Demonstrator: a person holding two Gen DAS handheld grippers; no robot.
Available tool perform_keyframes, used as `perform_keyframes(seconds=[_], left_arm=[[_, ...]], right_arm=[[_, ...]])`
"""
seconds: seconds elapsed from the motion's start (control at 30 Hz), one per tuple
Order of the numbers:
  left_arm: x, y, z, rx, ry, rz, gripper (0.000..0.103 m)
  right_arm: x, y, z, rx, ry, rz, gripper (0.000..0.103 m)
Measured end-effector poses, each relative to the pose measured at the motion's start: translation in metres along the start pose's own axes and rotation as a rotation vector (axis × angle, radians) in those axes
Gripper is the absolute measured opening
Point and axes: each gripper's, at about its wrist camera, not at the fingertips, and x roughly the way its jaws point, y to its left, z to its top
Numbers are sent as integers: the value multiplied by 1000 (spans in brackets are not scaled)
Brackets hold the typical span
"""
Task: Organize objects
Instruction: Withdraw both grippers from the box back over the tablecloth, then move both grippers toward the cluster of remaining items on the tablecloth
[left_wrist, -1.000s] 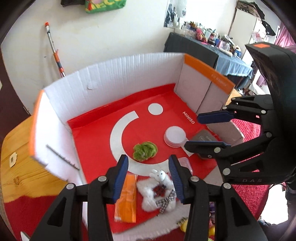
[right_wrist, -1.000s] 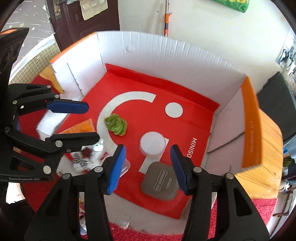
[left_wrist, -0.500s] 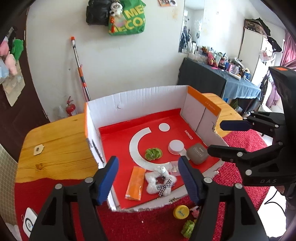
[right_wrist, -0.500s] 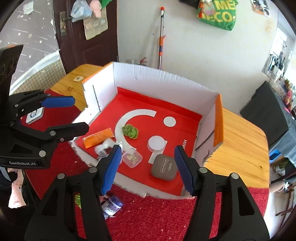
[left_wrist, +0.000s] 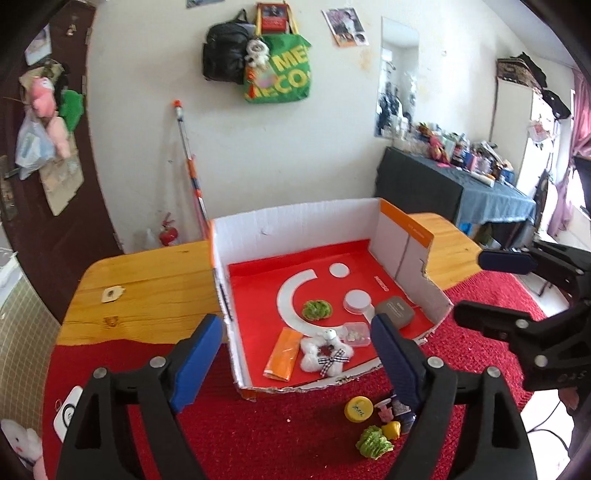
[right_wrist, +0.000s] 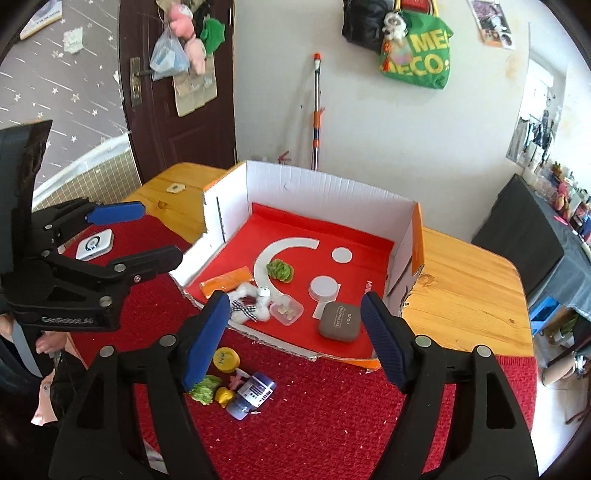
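An open cardboard box (left_wrist: 295, 221) (right_wrist: 325, 186) with a red floor holds a green ruffled thing (left_wrist: 316, 309), a white round lid (left_wrist: 357, 300), a grey case (left_wrist: 395, 312) (right_wrist: 340, 321), a clear small box (left_wrist: 356, 333), a white plush star (left_wrist: 325, 355) (right_wrist: 247, 304) and an orange packet (left_wrist: 283, 357). On the red cloth in front lie a yellow cap (left_wrist: 357, 408) (right_wrist: 225, 359), a green thing (left_wrist: 373, 445), a small yellow piece (right_wrist: 224, 396) and a blue bottle (right_wrist: 251, 395). My left gripper (left_wrist: 297, 358) and right gripper (right_wrist: 295, 336) are open, empty, held high above them.
The box stands on a wooden table (left_wrist: 147, 291) partly covered by red cloth (right_wrist: 332, 406). A white device (right_wrist: 94, 243) lies at the left on the cloth. A mop pole (left_wrist: 190, 166) leans on the wall behind. A dark table (left_wrist: 461, 192) with clutter stands at the right.
Both grippers have pulled back and up from the box, so the whole box and the loose things in front now show. Both stay open. No object moved.
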Motion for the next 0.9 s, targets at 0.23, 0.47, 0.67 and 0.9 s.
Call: perform_keyframes(seconds=[0.23, 0.47, 0.67, 0.9], left_arm=[[-26, -6, -16, -18, -83, 70, 92], [-34, -8, -41, -83, -103, 75, 100], [-28, -14, -71, -129, -95, 115, 101], [-11, -19, -103, -169, -57, 159, 101]], right_arm=[[-20, -1, -17, 69, -63, -11, 78], [-24, 11, -49, 84, -130, -88, 81], [-22, 16, -75, 121, -174, -122, 85], [-6, 17, -104, 158, -172, -173, 87]])
